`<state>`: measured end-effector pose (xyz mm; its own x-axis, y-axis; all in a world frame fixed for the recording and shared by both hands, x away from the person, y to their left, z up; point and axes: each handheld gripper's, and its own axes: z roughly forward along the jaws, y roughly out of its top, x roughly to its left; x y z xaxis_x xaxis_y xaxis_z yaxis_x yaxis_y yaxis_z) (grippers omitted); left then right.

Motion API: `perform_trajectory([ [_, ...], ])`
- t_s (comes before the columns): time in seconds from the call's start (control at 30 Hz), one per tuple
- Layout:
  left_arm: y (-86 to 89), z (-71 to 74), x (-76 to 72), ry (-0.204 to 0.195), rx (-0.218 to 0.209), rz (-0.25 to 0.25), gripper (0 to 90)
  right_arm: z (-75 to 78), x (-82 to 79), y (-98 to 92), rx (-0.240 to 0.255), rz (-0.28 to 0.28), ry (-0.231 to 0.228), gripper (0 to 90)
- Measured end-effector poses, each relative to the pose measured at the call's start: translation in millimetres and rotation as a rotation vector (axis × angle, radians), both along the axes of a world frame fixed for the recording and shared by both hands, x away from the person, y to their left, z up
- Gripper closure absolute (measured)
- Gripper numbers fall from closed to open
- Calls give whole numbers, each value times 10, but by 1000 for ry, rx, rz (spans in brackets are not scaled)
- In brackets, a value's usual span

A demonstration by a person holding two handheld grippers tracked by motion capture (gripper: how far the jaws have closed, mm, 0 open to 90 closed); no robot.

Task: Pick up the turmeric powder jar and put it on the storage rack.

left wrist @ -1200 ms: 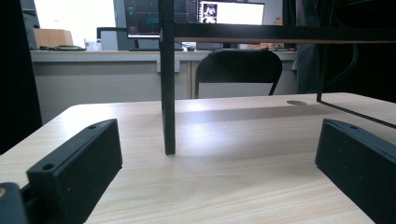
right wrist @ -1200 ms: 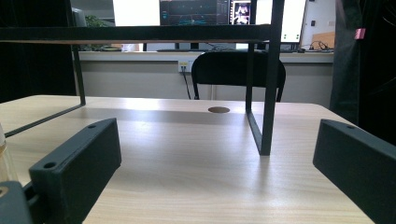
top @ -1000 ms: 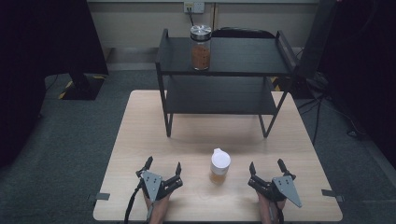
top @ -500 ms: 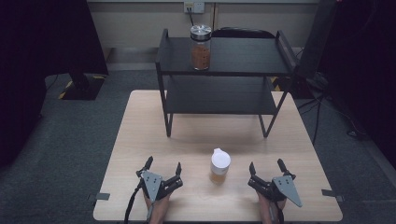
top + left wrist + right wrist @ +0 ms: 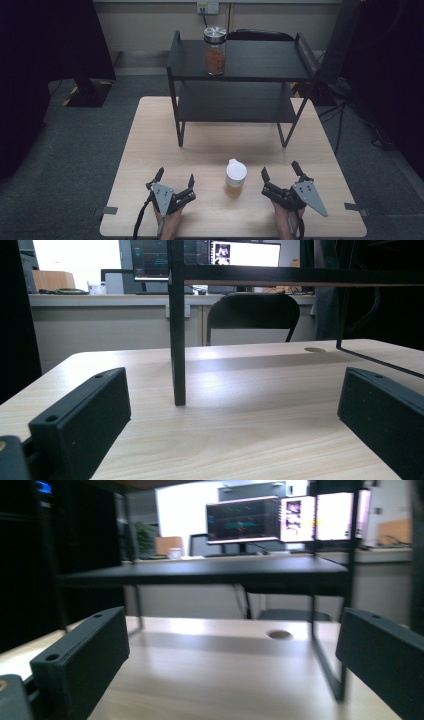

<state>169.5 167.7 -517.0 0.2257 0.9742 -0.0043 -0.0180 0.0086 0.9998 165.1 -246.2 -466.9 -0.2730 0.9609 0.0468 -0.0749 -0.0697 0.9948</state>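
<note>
A small cup with a white lid [image 5: 235, 176] and amber contents stands on the wooden table [image 5: 150, 130] near the front, between my two grippers. A glass jar with a metal lid [image 5: 214, 50], filled with orange-brown stuff, stands on the top of a black two-tier shelf [image 5: 260, 62] at the table's back. My left gripper [image 5: 175, 177] rests left of the cup, open and empty. My right gripper [image 5: 280, 170] rests right of the cup, also open and empty. In the left gripper view the shelf's front left leg [image 5: 176, 340] rises ahead between the jaws.
The shelf's lower tier [image 5: 235, 102] is bare. A black chair [image 5: 253, 315] and monitors [image 5: 250, 520] stand beyond the table. Dark screens flank the table. Bare wood lies between the shelf legs and the cup.
</note>
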Motion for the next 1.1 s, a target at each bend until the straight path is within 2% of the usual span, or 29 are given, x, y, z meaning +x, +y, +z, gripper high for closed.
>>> perform_trajectory([
  [0.1, 7, 0, 2, 0, 1, -5, 1, 79, 16, 98, 13, 40, -15, 0],
  [0.23, 8, 1, 2, 0, 1, -5, 1, 125, 57, 247, 4, 92, -20, 0],
  [0.37, 9, 0, 2, 0, 1, -5, 1, 109, 75, 400, -8, 141, 13, 0],
  [0.53, 8, 0, 2, 0, 0, -5, 1, -11, 46, 572, -59, 147, 18, 0],
  [0.7, 8, 0, 2, 0, 0, -5, 1, -177, 52, 607, -41, 150, 21, 49],
  [0.93, 5, 1, 1, 0, 0, -3, 1, -226, 82, 605, -51, 171, 62, 114],
  [1.1, 4, 0, 2, 0, 0, -3, 0, -250, 123, 630, -64, 166, 82, 157],
])
